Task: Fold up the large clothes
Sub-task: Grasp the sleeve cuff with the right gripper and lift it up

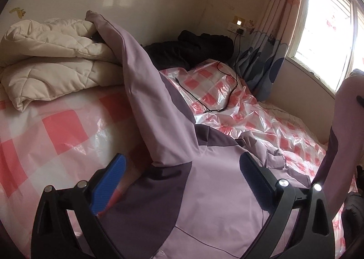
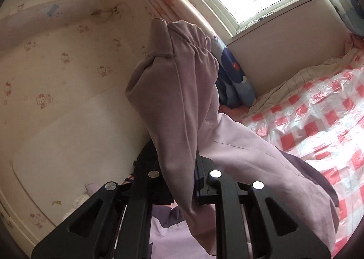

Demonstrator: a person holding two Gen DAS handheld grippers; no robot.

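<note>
Lilac jacket (image 1: 204, 190) with darker purple panels is spread on the checked bed cover (image 1: 56, 131). Its elastic-cuffed sleeve (image 2: 182, 104) is clamped by the right gripper (image 2: 184, 181); the left gripper (image 1: 182, 181) is held with jaws apart above it.

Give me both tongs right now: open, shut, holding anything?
Left tongs: open, holding nothing, the lilac jacket lying below them.
Right tongs: shut on the jacket's sleeve, elastic cuff sticking up past the tips.

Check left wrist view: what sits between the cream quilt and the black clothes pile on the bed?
In the left wrist view, the lilac jacket's raised sleeve hangs between the cream quilt and the black clothes pile, hiding the bed behind it.
</note>
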